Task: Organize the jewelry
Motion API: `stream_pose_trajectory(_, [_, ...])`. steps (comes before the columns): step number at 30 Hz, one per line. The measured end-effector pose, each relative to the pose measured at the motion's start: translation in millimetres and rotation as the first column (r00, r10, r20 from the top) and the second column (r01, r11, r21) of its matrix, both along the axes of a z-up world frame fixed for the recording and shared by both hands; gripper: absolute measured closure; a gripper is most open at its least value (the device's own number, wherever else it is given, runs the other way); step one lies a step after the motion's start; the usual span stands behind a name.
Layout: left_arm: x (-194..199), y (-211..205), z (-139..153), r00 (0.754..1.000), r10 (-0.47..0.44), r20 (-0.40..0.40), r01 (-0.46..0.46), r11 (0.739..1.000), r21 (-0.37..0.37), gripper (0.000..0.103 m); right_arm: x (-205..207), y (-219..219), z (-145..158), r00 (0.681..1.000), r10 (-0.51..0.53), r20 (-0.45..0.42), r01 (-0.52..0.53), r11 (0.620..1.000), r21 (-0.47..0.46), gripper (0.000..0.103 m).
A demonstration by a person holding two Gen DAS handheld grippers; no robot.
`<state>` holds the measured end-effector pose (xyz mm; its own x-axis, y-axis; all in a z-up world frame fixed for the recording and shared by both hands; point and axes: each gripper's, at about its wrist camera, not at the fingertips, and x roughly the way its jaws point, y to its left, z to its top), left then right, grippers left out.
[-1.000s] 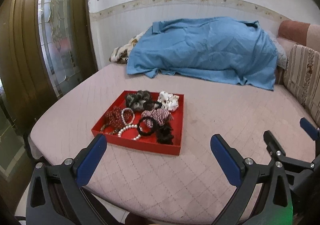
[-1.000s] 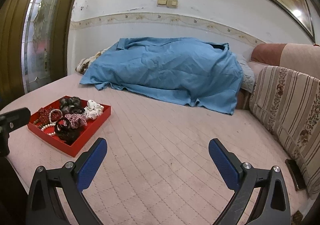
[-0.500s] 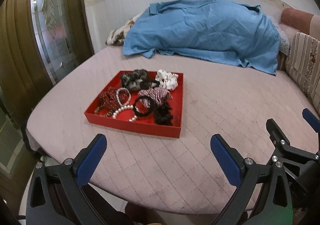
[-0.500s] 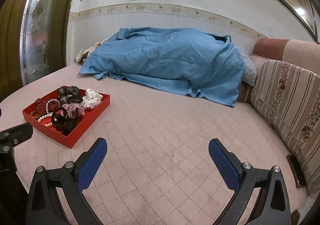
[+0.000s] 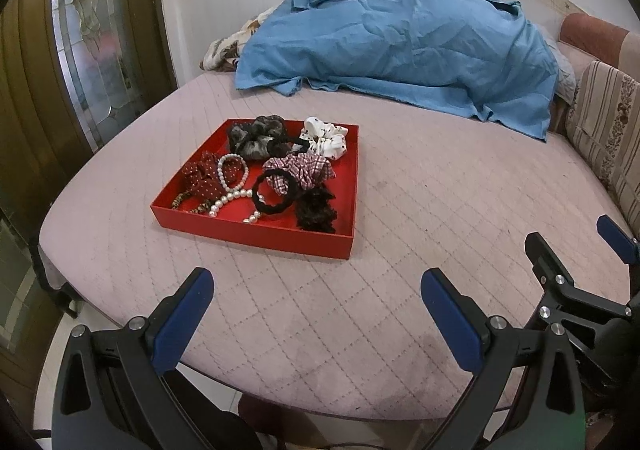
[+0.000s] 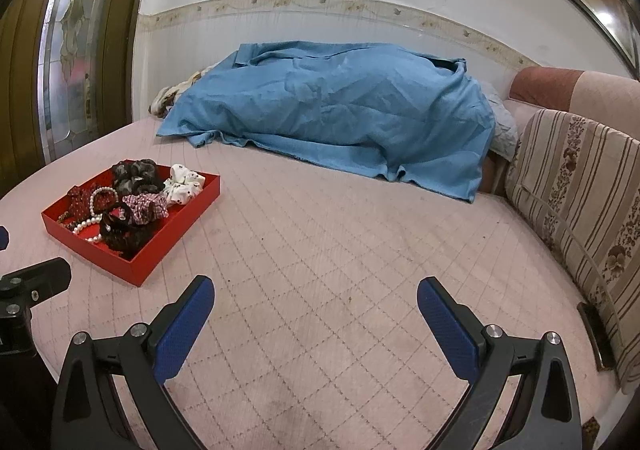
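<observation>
Both grippers hovering over the pink quilted bed (image 5: 400, 210)
Left gripper (image 5: 316, 302) and right gripper (image 6: 314, 306) are gaping wide, empty; shallow red cardboard tray (image 5: 256, 236) is holding scrunchies and pearls.

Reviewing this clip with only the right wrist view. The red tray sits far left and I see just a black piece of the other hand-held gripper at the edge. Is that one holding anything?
Observer: No. The left hand-held gripper is open and empty, over the bed and short of the red tray.
Operator: The tray's near right corner is one dark lump for me.
Observer: It is two things: a black frilly scrunchie and a plain black hair tie, a ring overlapping the plaid scrunchie.
Operator: Anything in the near left corner?
Observer: A leopard-print band pokes out beside the red dotted scrunchie.
</observation>
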<state>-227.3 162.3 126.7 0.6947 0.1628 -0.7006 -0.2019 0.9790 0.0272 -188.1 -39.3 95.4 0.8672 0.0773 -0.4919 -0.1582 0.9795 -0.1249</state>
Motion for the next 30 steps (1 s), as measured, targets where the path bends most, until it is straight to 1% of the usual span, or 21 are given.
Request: stream_pose_trajectory(30, [1.4, 4.3, -6.3, 0.999, 0.02, -0.029, -0.021, 1.0, -0.023, 0.0, -0.4, 3.0, -1.7, 1.0, 0.002, -0.003, -0.002, 1.0, -0.002, 0.0])
